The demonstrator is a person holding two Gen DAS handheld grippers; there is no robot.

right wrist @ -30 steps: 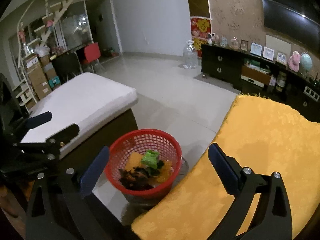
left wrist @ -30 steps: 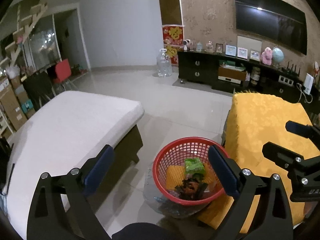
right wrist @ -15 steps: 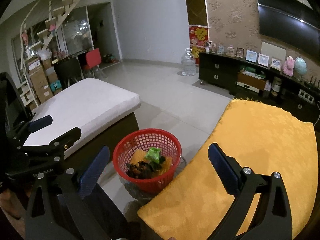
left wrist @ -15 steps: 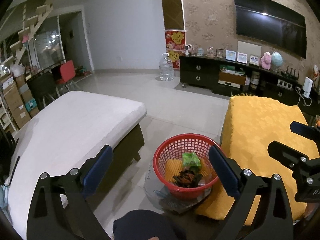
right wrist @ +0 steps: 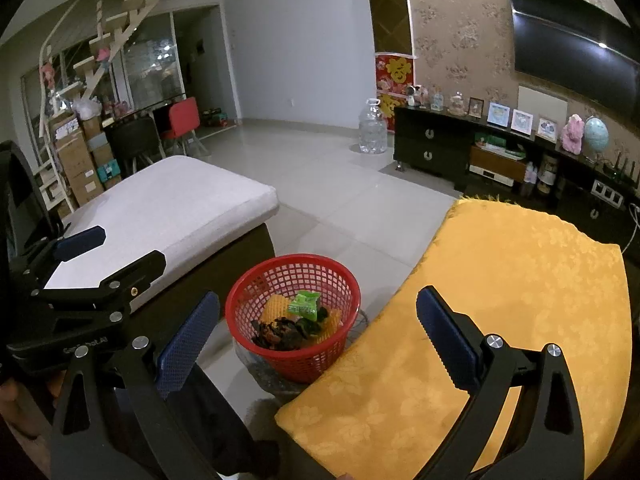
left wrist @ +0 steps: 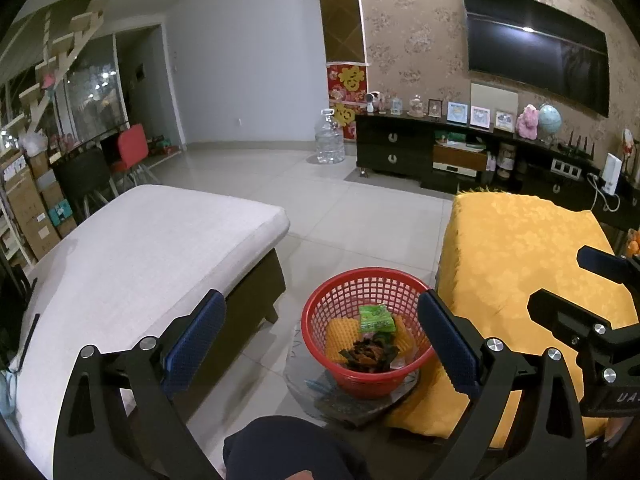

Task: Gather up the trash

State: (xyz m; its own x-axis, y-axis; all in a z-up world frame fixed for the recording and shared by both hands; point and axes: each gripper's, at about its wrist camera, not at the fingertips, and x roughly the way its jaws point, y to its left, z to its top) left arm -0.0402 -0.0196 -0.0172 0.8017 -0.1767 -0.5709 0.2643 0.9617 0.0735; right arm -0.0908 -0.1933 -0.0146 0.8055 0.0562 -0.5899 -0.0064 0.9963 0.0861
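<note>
A red mesh basket (left wrist: 320, 312) stands on the tiled floor between a white bed and a yellow-covered table; it also shows in the right wrist view (right wrist: 248, 300). Inside lie a green wrapper (left wrist: 374, 318), orange pieces and dark scraps (left wrist: 368, 356). My left gripper (left wrist: 320, 340) is open and empty, held above and in front of the basket. My right gripper (right wrist: 316, 332) is open and empty, above the basket's right side and the table edge. Each gripper shows at the edge of the other's view.
A white mattress bed (left wrist: 132, 252) is on the left. A table with a yellow cloth (left wrist: 520, 248) is on the right. A dark TV cabinet (left wrist: 440, 156) and a water jug (left wrist: 329, 143) stand at the far wall. A dark knee (left wrist: 288, 448) is below.
Both grippers have risen and drawn back from the basket, which now looks smaller and farther. Both stay open and empty.
</note>
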